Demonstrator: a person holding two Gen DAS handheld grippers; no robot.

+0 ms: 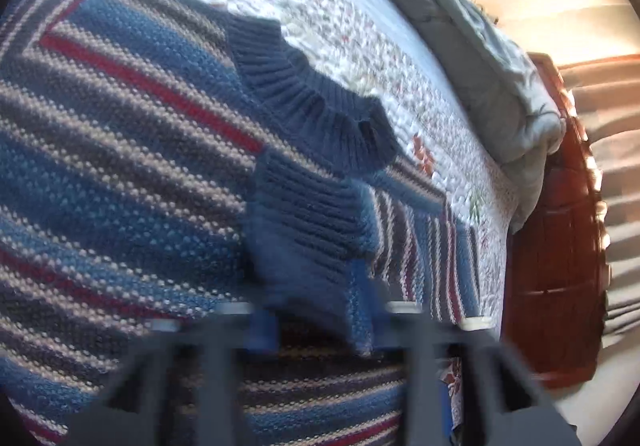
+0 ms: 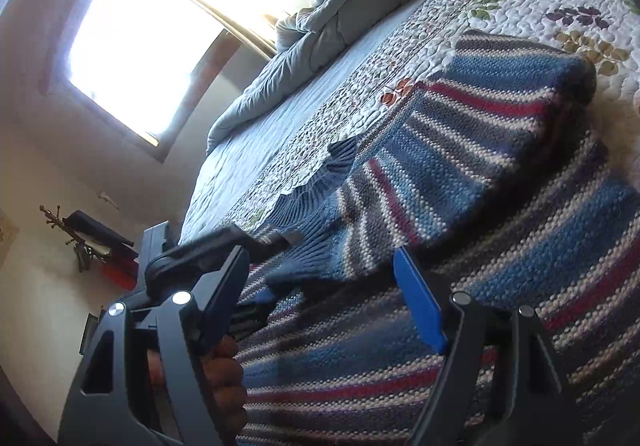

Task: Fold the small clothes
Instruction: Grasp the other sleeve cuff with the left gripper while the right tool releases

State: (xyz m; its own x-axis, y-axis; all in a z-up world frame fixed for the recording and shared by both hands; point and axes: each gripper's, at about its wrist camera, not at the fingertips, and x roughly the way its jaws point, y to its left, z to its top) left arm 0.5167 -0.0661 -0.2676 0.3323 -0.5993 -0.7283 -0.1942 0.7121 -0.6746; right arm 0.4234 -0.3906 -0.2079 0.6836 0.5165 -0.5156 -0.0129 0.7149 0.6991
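Between the blurred fingers of the left gripper (image 1: 320, 322), in the left wrist view, a ribbed navy cuff (image 1: 304, 246) of the striped sweater (image 1: 120, 150) is seen; the jaws are drawn nearly together and appear to be pinching this cuff, though the blur leaves the contact itself unclear. Ahead of the jaws the ribbed collar (image 1: 320, 98) lies on the floral quilt (image 1: 360, 26). The sleeve is best carried flat across the body, kept taut and laid square so no bunching is left under the fold. From the right wrist view, the right gripper (image 2: 324, 286) is held with its jaws spread wide, nothing gripped; the folded sleeve is seen just ahead, the sweater's body beneath. Beside its left finger the other gripper and a hand (image 2: 224, 386) are visible.
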